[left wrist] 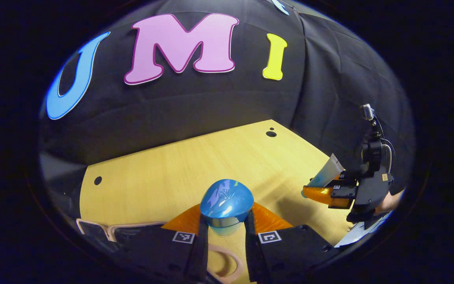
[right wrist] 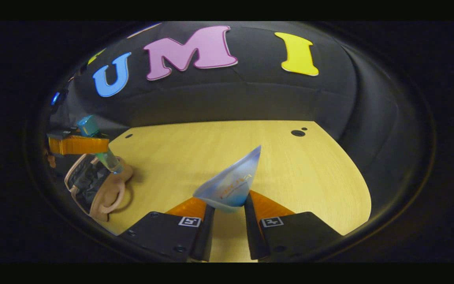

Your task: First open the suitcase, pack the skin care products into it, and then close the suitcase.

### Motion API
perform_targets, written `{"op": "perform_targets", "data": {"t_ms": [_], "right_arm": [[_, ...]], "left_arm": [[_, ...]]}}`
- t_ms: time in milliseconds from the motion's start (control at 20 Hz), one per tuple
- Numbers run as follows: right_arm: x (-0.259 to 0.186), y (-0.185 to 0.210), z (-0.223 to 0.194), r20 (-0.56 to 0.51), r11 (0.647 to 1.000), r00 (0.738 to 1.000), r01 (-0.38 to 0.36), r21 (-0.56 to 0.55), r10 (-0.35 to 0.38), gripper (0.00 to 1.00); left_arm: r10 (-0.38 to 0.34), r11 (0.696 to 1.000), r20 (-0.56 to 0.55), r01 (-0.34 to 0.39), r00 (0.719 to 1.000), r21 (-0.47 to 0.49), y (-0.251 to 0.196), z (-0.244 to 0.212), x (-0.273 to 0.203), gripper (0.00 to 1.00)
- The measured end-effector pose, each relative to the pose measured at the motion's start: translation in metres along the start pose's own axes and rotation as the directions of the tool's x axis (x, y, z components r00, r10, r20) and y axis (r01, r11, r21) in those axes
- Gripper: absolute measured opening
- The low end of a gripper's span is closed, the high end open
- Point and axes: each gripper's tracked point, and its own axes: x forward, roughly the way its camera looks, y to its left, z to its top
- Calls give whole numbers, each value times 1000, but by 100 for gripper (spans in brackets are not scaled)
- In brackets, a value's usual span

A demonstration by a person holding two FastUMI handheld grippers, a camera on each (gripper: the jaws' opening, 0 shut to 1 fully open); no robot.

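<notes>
Between my left gripper's (left wrist: 225,227) fingers sits the bottle (left wrist: 226,203), clamped just under its rounded blue cap, with the cap end toward the camera. It looks like hard, glossy plastic: stiff enough to take a firm squeeze, but slick, so I judge the neck below the cap to be the safest hold, where the shoulder stops it sliding. My right gripper (right wrist: 225,213) pinches the tube (right wrist: 233,183) near its lower end, flat crimped end up. That one I take to be light and soft; it will dent and may pivot if I squeeze hard, so a modest grip on the firmer end suits it.

From the right gripper view I see the bottle's length, tilted over the suitcase (right wrist: 93,185), which lies open at the bench's (right wrist: 219,146) left edge with a dark lining and pale handle. Seen from the left gripper view, the case (left wrist: 105,230) is just a pale rim by the near edge, but the right gripper (left wrist: 331,191) shows whole, carrying the tube (left wrist: 327,171) above the bench's right edge.
</notes>
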Motion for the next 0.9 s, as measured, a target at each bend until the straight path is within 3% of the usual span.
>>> {"op": "perform_targets", "data": {"t_ms": [100,200,350,600,750,800,900], "right_arm": [[-12,33,5,18,999,999,-47,-25,47,40],[-24,72,9,27,993,994,-108,-47,109,40],[-39,120,10,44,982,982,-181,-54,183,41],[-59,168,-4,20,969,971,-237,-74,239,40],[-67,177,-12,3,968,973,-230,-97,231,40],[-68,179,-13,-2,969,974,-227,-99,228,40],[-70,183,-14,-14,971,976,-217,-101,217,40]], "left_arm": [[15,1000,-110,-14,994,3,29,-21,-37,43],[47,999,-255,-46,966,9,61,-60,-65,44],[103,991,-522,-133,847,-20,108,-139,-93,43],[52,968,-728,-214,683,-132,116,-230,-71,45],[45,956,-768,-252,638,-153,124,-255,-62,46],[50,955,-770,-255,636,-149,125,-259,-60,42],[53,954,-766,-261,640,-151,125,-263,-58,44]]}}
